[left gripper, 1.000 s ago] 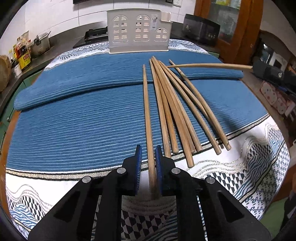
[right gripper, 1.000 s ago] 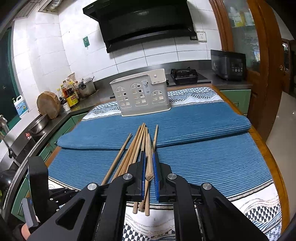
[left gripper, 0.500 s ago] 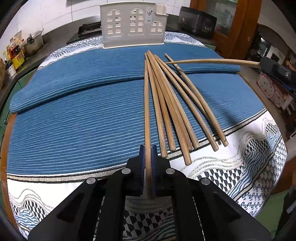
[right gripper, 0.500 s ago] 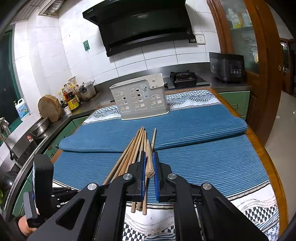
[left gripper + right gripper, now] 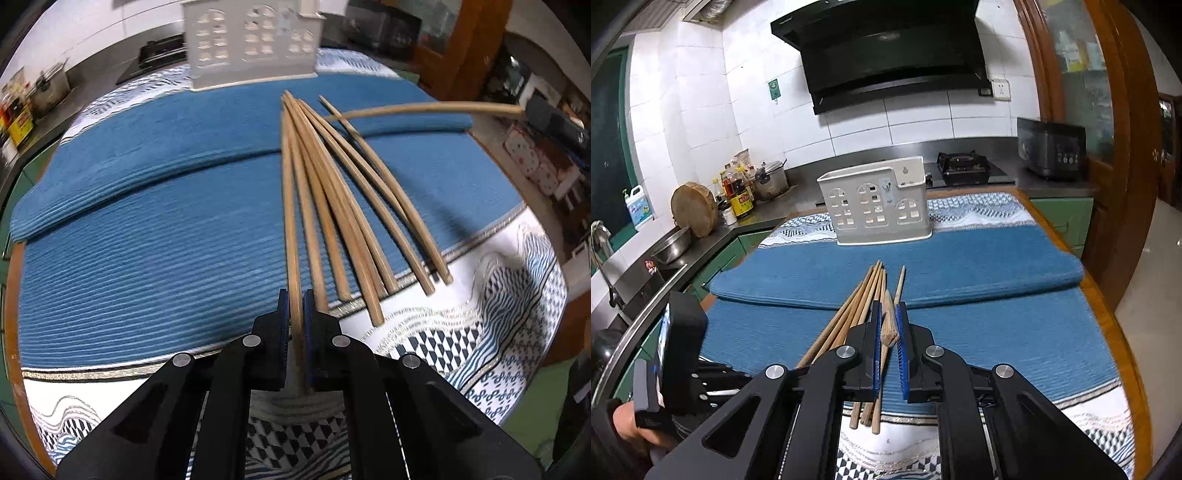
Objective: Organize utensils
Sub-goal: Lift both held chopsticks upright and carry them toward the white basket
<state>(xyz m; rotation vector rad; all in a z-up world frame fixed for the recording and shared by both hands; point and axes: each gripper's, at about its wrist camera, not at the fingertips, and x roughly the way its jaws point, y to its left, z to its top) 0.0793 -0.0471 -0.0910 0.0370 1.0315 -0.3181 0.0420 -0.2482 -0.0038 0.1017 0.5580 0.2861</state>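
Left hand-held gripper (image 5: 294, 299) clamped tight on the near end of 1 chopstick (image 5: 289, 206), the leftmost of the fan; its shaft runs straight ahead of the fingers and its far tip sits among the other tips. Just right of that grip lie the loose chopsticks (image 5: 354, 221), about 6, near ends splayed, far tips bunched, all flat on the blue mat (image 5: 147, 229) covering the surface. Right hand-held gripper (image 5: 888, 325) also pinched closed, holding 1 stick by its blunt end (image 5: 888, 326); from the left wrist view this raised chopstick (image 5: 424, 109) hangs across the far tips of the fan, apparently above them rather than on them. Farthest ahead, upright at the mat's back edge: white utensil caddy (image 5: 877, 201), nothing visible inside through the cut-outs. Risks, as judged: the left stick's tip is wedged in the bunch, so lifting may drag neighbours and scatter the fan toward the surface edge. Each stick is held at 1 end only, so it can pivot in the pads and miss the caddy's top opening. The 2 sticks could cross and knock each other on the way.
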